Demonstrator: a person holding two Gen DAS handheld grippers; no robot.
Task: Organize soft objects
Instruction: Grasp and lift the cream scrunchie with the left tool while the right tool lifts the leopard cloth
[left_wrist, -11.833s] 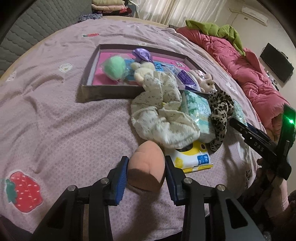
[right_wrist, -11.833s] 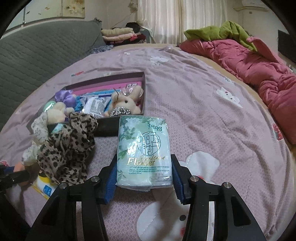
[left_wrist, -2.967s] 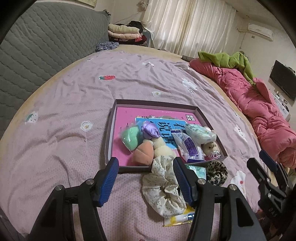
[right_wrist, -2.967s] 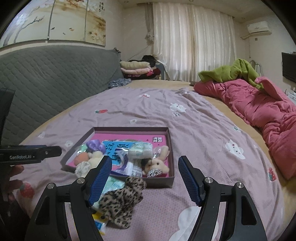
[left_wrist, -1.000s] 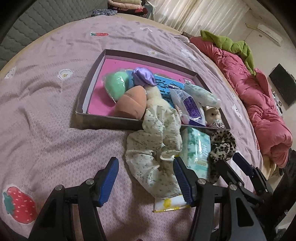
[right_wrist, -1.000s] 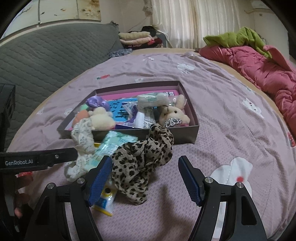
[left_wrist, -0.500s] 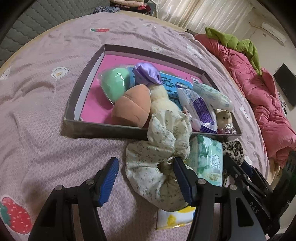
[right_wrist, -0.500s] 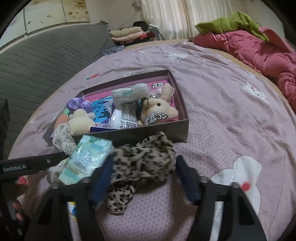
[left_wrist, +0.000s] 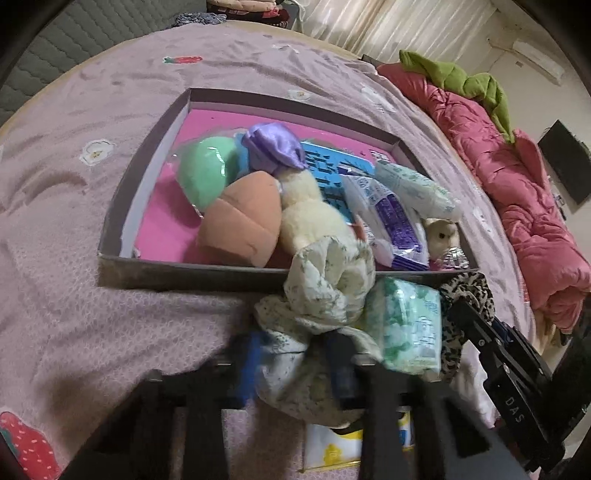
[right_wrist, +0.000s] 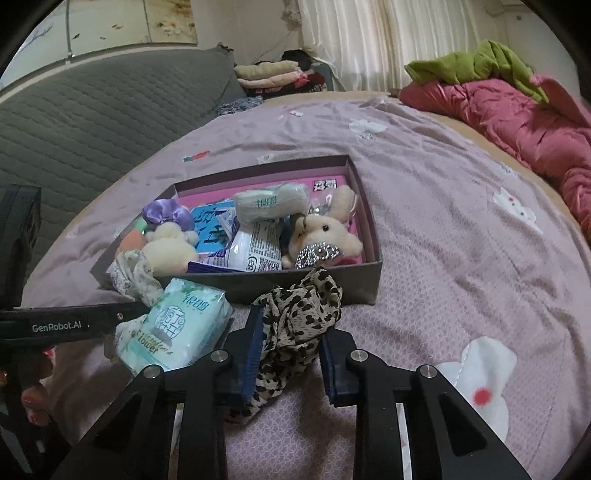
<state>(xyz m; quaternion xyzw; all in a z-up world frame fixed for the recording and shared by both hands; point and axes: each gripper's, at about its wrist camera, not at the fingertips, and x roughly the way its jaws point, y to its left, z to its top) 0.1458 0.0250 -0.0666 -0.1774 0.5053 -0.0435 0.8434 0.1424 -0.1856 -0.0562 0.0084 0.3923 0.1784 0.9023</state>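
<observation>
The leopard scrunchie (right_wrist: 295, 317), at lower centre against the box (right_wrist: 362, 284) front wall, is pinched in the shut right claw (right_wrist: 290, 363). The floral scrunchie (left_wrist: 325, 295), draped over that wall, sits clamped in the shut left claw (left_wrist: 295, 363). Best lift both clear of the rim, minding the tissue pack (right_wrist: 177, 328) between them.

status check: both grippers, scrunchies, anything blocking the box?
Left gripper shut on floral scrunchie. Right gripper shut on leopard scrunchie. Tissue pack lies between them; box already crowded.

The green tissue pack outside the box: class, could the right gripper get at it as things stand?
Probably not yet: the right gripper is shut on the leopard scrunchie. The tissue pack lies uncovered just beside it.
</observation>
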